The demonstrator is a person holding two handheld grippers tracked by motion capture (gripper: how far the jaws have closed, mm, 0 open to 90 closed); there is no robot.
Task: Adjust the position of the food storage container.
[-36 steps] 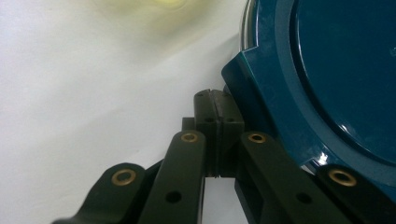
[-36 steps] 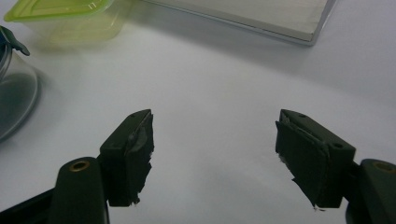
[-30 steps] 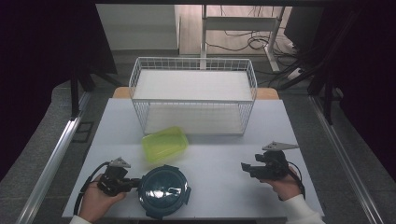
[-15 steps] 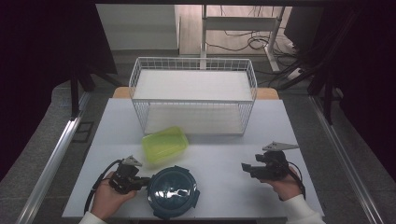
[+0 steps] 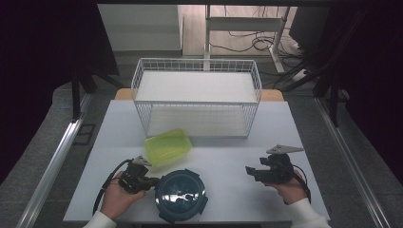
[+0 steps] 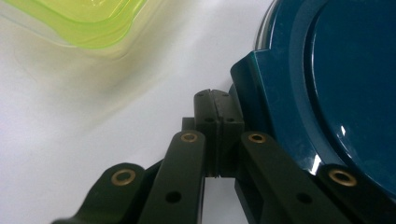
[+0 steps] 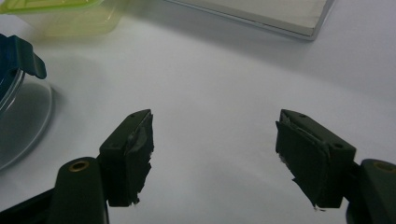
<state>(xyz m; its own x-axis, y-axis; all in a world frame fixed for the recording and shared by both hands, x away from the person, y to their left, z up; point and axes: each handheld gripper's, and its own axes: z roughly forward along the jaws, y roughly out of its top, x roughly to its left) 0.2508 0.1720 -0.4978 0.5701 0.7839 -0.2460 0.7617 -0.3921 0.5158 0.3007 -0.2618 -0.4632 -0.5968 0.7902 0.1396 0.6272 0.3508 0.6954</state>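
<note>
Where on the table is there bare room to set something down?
Bare white tabletop lies between the round dark-blue lidded container and the right tool. The table's left strip is also bare. It is crowded front-left, where the yellow-green plastic box, blue container and left tool cluster.

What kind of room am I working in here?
Probably a lab or recording workspace, not a kitchen: a white table ringed by dark curtains, cables on the floor behind, and a metal rail alongside.

The left gripper [image 5: 151, 180] and blue container [image 5: 181, 195] have slid right.
</note>
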